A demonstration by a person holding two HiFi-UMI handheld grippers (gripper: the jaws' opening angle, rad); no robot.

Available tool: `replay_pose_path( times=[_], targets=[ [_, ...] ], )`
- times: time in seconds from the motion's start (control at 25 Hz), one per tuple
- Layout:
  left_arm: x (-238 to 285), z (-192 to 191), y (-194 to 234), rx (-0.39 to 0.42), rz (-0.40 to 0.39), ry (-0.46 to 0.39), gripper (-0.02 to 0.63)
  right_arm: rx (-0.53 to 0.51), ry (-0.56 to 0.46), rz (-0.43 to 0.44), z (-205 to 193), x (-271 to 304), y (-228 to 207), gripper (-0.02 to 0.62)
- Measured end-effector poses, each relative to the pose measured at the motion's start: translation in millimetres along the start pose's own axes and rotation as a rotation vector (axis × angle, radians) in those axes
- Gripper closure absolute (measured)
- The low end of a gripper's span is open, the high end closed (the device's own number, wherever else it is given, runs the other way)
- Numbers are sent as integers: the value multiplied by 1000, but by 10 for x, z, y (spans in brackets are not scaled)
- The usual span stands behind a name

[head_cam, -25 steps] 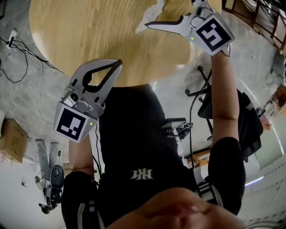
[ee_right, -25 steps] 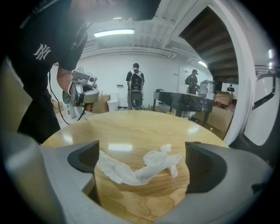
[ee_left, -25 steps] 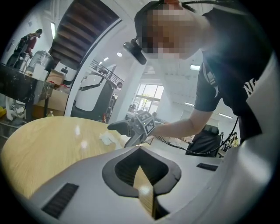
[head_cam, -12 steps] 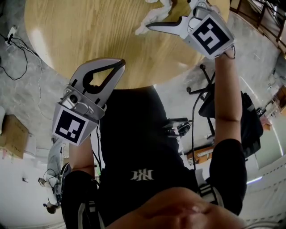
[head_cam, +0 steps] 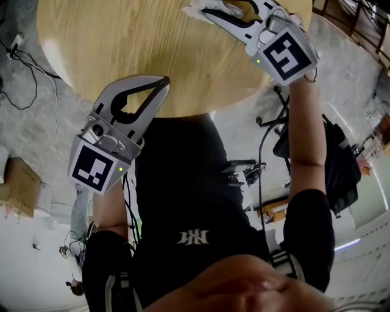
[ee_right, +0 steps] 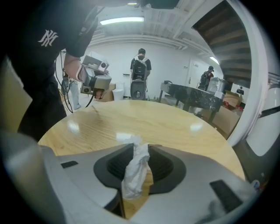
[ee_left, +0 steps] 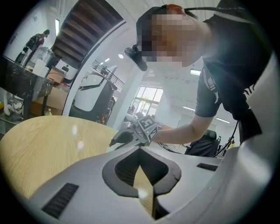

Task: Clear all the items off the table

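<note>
A crumpled white tissue stands pinched between the pads of my right gripper, whose jaws are closing on it. In the head view the same tissue pokes out at the top edge, by the tips of the right gripper, over the round wooden table. My left gripper hovers at the table's near edge with its tips together and nothing between them. In the left gripper view the left gripper looks across the table toward the right gripper.
A dark office chair stands on the floor at the right. Cables trail over the floor at the left, near a cardboard box. Beyond the table a person and a dark bench stand.
The right gripper has moved forward over the tissue and its wide-open jaws have come together around it. The left gripper has barely shifted.
</note>
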State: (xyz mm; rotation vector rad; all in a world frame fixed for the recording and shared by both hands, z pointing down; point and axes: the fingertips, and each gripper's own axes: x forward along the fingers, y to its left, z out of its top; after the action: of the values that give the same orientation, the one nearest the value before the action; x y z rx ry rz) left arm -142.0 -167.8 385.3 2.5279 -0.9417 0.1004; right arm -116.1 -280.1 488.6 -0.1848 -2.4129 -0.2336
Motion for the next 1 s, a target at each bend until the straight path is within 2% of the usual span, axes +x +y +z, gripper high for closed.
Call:
replay_pose_path(
  times=[0.4, 0.68, 0.88, 1.0],
  targets=[
    [60, 157, -99, 42, -83, -16, 594, 88, -41, -59, 235, -239, 118, 526],
    [92, 307, -292, 54, -176, -19, 594, 166, -82, -161, 532, -607, 255, 531],
    [129, 347, -220, 76, -183, -16, 594, 182, -120, -228, 786, -764, 261, 532],
    [282, 394, -370, 84, -201, -18, 594, 176, -118, -287, 748, -1001, 348, 531]
  ],
)
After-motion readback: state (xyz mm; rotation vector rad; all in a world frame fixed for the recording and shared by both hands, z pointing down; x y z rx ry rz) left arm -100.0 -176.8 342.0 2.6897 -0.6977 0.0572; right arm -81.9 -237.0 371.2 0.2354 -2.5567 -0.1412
